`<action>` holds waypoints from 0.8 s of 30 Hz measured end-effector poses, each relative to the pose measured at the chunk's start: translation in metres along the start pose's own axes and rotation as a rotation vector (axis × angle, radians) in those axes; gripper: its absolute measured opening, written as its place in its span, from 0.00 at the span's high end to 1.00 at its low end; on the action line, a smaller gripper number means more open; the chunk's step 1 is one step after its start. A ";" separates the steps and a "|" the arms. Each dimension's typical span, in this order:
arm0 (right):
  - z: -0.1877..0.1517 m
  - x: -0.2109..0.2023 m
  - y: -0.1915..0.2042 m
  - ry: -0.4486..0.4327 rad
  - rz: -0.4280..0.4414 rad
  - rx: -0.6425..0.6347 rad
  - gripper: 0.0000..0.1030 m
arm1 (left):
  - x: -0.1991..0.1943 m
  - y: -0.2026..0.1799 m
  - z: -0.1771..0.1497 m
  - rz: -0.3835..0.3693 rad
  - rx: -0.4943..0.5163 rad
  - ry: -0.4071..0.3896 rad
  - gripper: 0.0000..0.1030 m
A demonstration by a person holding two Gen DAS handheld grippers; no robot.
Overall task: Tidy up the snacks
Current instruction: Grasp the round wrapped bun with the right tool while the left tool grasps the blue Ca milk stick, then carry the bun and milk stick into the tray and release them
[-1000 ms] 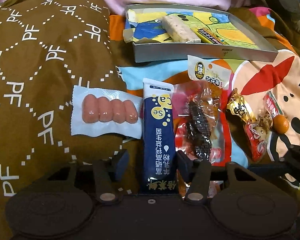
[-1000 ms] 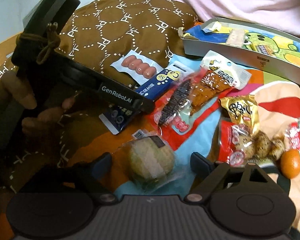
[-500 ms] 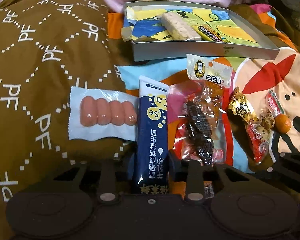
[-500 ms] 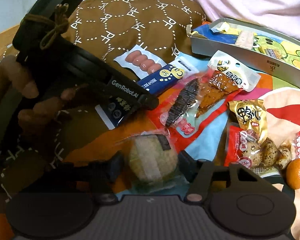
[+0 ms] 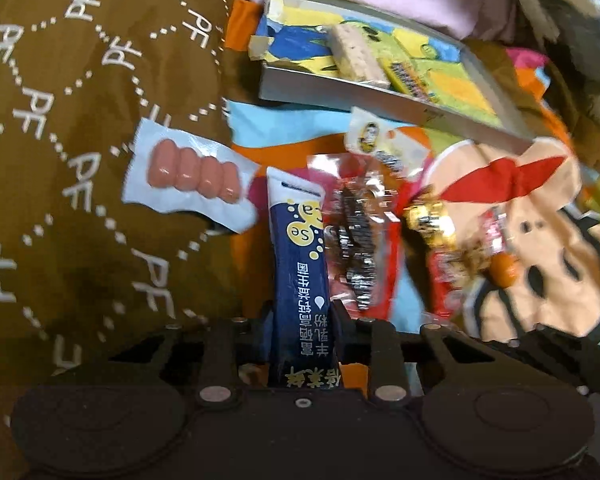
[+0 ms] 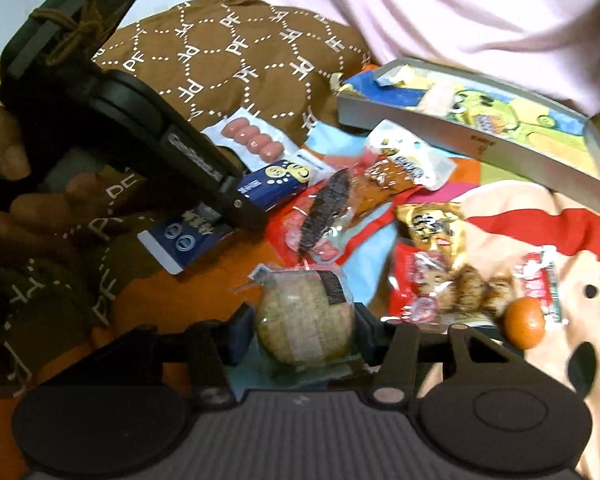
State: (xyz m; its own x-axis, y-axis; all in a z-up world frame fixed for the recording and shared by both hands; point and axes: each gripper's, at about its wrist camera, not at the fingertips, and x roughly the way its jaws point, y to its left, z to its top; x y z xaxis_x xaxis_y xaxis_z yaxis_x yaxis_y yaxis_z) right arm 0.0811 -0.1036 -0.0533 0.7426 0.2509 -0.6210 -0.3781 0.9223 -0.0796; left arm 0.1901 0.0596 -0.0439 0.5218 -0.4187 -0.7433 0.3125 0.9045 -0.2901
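Observation:
My left gripper is shut on the navy milk-powder stick pack, lifted and tilted; it also shows in the right wrist view. My right gripper is shut on a round wrapped cake. A grey tray with a cartoon lining holds a cereal bar and a small packet at the back. A sausage pack, a dark dried snack pack, a gold packet and a small orange lie on the bedding.
A brown patterned cushion rises at the left. Pink cloth lies behind the tray. Red snack packs sit beside the orange on the cartoon blanket.
Both grippers closed: the left on the navy stick pack, the right on the round cake. The left view has tilted as the pack lifts.

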 end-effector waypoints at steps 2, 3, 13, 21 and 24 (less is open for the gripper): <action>-0.002 -0.005 -0.003 -0.005 -0.012 0.010 0.45 | -0.003 -0.002 -0.002 -0.022 -0.032 0.000 0.72; -0.003 -0.007 -0.005 -0.006 -0.019 0.019 0.45 | -0.004 -0.002 -0.004 -0.030 -0.041 0.005 0.72; -0.012 -0.022 -0.018 -0.016 -0.051 0.062 0.45 | -0.018 -0.004 -0.016 -0.126 -0.194 0.028 0.75; -0.011 -0.032 -0.017 -0.046 -0.053 0.055 0.45 | -0.029 -0.020 -0.030 -0.169 -0.188 0.011 0.75; -0.011 -0.037 -0.018 -0.062 -0.058 0.059 0.45 | -0.033 -0.020 -0.030 -0.224 -0.200 -0.023 0.75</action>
State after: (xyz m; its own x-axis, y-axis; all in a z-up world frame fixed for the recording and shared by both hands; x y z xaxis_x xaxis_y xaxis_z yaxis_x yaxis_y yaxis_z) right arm 0.0546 -0.1328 -0.0377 0.7957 0.2123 -0.5673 -0.3015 0.9511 -0.0669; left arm 0.1426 0.0575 -0.0310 0.4760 -0.6091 -0.6344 0.2601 0.7866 -0.5600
